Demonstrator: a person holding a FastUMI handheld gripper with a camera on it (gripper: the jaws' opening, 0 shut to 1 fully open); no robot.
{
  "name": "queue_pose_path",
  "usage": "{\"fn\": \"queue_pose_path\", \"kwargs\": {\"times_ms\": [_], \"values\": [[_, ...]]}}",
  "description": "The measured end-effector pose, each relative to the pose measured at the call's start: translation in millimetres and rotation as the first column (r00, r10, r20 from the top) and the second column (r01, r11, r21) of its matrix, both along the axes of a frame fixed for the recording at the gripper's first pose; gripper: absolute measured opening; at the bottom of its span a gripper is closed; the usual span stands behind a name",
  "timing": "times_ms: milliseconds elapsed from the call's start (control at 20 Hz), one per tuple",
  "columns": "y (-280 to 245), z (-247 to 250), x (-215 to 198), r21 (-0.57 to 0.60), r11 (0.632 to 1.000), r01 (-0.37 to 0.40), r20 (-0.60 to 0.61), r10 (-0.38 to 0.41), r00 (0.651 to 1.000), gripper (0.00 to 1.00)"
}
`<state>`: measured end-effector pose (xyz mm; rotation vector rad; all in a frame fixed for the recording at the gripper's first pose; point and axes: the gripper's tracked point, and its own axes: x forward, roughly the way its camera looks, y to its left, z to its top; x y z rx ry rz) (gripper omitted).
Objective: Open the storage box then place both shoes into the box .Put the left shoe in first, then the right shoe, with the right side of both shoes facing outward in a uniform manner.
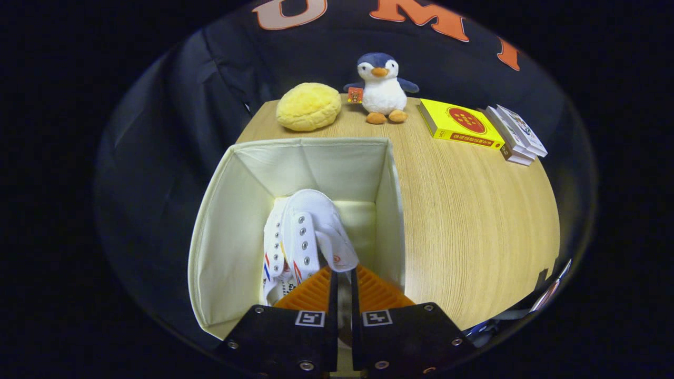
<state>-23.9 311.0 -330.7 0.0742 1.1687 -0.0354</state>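
White canvas lace-up shoe [308,234] inside the open cream fabric storage box [221,231], its heel edge clamped between the nearly closed fingers of the gripper [342,281]. The box stands on the light wooden desk [474,221]. Beyond it lie a round yellow plush cushion [308,106], a blue-and-white plush penguin [382,87], a yellow book [461,125] and stacked white booklets [518,134].
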Motion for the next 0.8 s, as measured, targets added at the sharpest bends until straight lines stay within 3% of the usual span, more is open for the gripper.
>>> {"fn": "queue_pose_path", "kwargs": {"times_ms": [250, 400, 650, 800], "values": [[-10.0, 33.0, 5.2, 0.095, 0.995, -0.013, 0.072, 0.006, 0.997, 0.19], [-23.5, 59.2, 15.5, 0.104, 0.993, -0.061, 0.178, 0.042, 0.983, 0.35], [-60.1, 104.3, 33.9, 0.144, 0.984, -0.101, 0.351, 0.044, 0.935, 0.57], [-99.5, 131.0, 42.6, 0.136, 0.987, -0.087, 0.451, 0.016, 0.892, 0.68]]}}
